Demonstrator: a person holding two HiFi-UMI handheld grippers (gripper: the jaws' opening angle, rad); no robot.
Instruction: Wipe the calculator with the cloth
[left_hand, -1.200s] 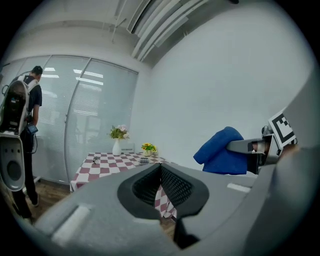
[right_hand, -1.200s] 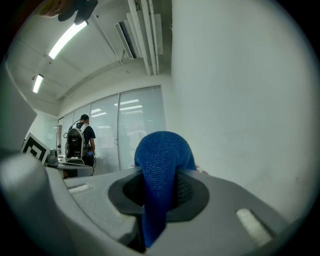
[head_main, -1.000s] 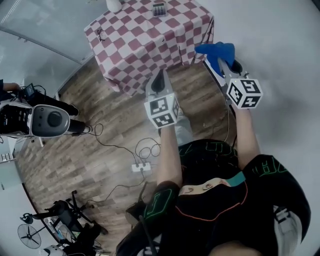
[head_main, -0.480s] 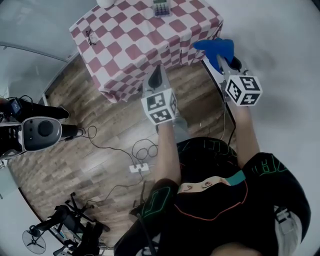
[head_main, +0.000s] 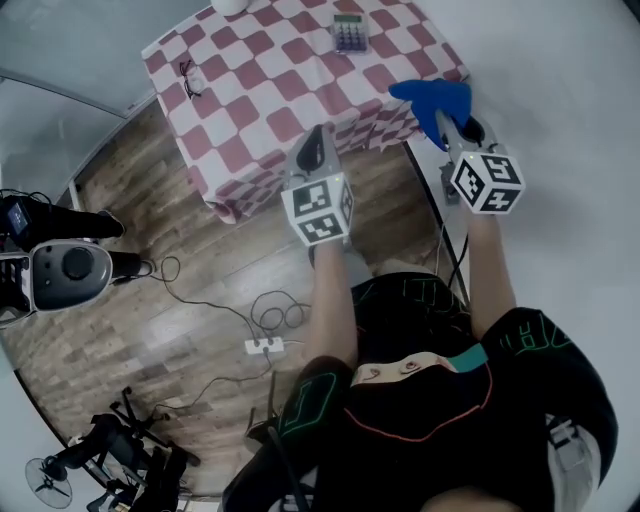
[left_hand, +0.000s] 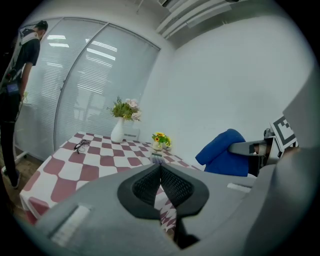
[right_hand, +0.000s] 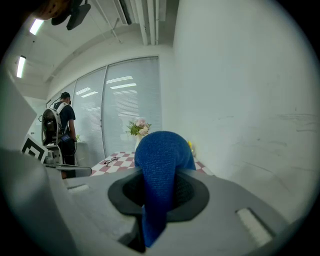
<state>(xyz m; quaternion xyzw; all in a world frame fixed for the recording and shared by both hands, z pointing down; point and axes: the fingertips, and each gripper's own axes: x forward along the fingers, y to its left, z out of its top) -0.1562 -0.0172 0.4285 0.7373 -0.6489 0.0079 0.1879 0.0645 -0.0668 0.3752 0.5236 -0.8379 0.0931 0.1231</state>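
Holding cloth (head_main: 432, 98) clenched in right gripper (head_main: 443, 132), left gripper (head_main: 315, 145) closed on nothing, both short of desk (head_main: 262, 92); aiming for calculator (head_main: 349, 33) near desk's far edge, likely needing long reach, flat cloth contact, light pressure.

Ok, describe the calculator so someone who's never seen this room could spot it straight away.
Find the red and white checked table ahead of the person. The calculator lies flat on its far right part, well away from the glasses at the left edge. It is the only small grey slab with keys; its neighbours are a white vase and yellow flowers.
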